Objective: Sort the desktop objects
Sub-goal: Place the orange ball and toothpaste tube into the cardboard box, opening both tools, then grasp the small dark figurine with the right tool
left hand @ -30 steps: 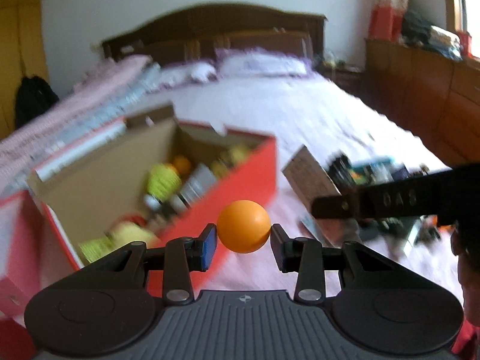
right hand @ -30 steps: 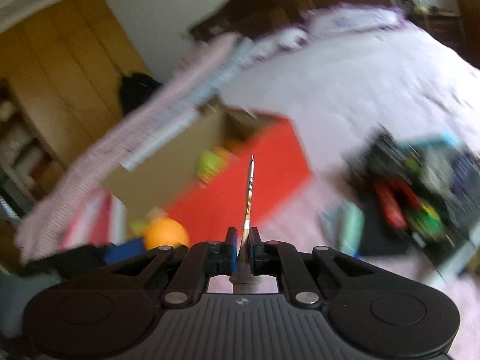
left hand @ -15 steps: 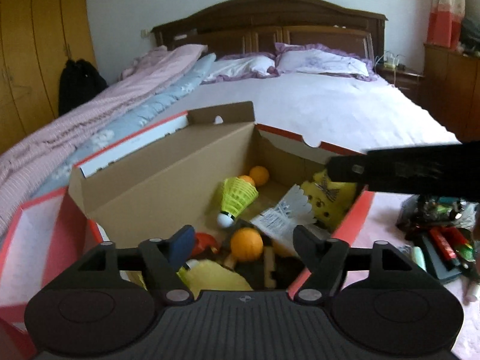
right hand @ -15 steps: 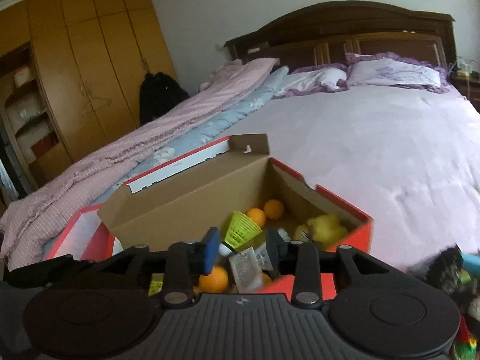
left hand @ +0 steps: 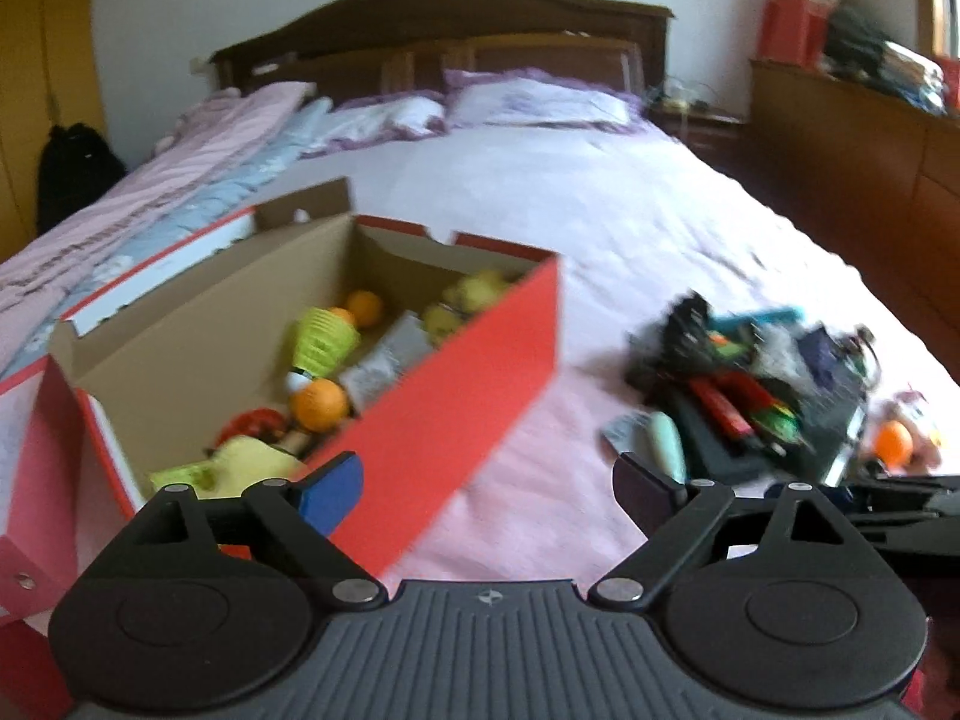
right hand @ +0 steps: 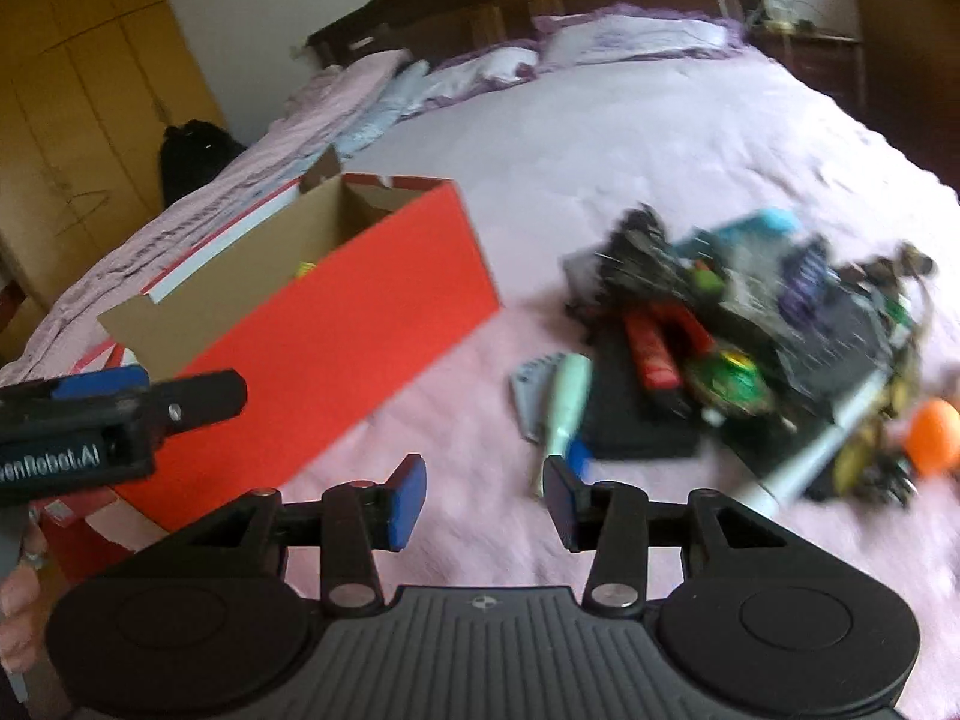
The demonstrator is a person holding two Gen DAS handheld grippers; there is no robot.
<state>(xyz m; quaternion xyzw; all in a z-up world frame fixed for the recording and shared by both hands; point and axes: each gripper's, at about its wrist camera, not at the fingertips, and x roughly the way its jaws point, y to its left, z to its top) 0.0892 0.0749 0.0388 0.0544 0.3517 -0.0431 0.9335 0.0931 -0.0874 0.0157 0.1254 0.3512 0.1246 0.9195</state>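
Both tongs empty, jaws spread wide: left tongs [left hand: 487, 483], right tongs [right hand: 485, 498].

Red box [left hand: 456, 396] sits on the bed [left hand: 600, 204], left of centre in the left wrist view. It holds orange balls [left hand: 319, 405], a yellow-green shuttlecock [left hand: 321, 342], yellow soft items and a paper packet.

Loose pile [right hand: 750, 324] lies on the bed in the right half of both views, well apart from the box. Much of it is blurred; contents only partly readable.

Nearest loose item to the right tongs: pale green tube-shaped thing [right hand: 567, 414], lower centre of the right wrist view, just beyond the right-hand finger. Its long axis runs from lower left to upper right, roughly along the fingers, so a grasp across its width looks feasible with little wrist turn. Another orange ball [right hand: 933, 438] sits at the far right edge.

Judgement: the right tongs are nearer the pile; the left tongs sit closer to the box.
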